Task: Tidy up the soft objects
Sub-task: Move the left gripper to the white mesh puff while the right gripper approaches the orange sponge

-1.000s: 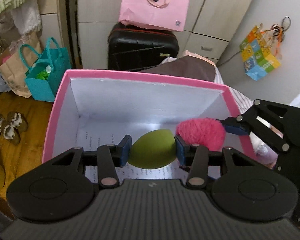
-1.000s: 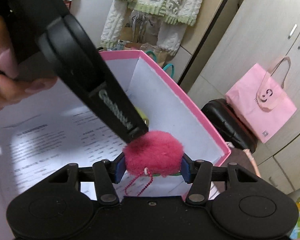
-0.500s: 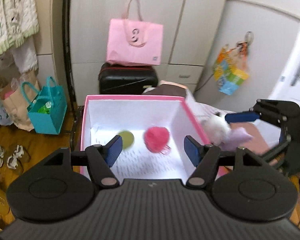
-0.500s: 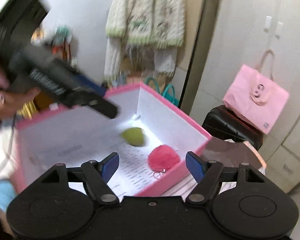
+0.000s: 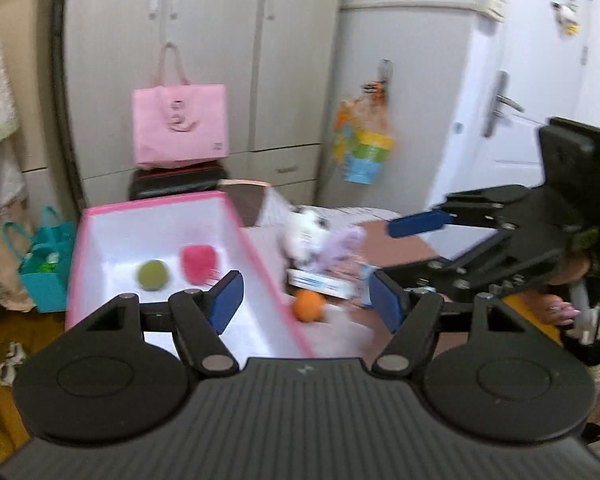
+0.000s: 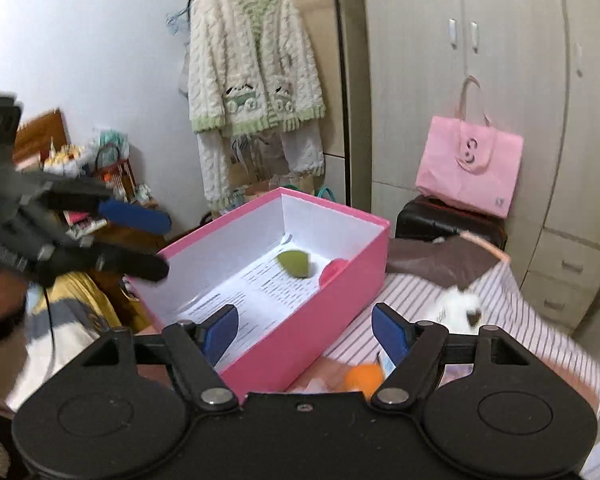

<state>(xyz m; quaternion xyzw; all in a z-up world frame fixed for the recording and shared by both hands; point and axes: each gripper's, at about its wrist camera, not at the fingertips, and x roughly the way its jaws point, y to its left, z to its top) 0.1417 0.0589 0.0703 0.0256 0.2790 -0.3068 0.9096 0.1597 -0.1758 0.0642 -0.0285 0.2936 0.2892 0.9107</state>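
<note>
Both grippers, left (image 5: 306, 306) and right (image 6: 305, 330), have released and now gape empty. The green sponge (image 5: 153, 275) and pink pompom (image 5: 198, 262) lie in the pink box (image 5: 260, 264). At two o'clock, blurred plush toys (image 5: 316, 236) stay indistinct.

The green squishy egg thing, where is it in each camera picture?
Left wrist view: the green sponge lies on the floor of the pink box, left of the fluffy pink pompom.
Right wrist view: the green sponge lies near the box's far end, pompom to its right.
Shared landmark: the pink tote bag on the black suitcase.
</note>
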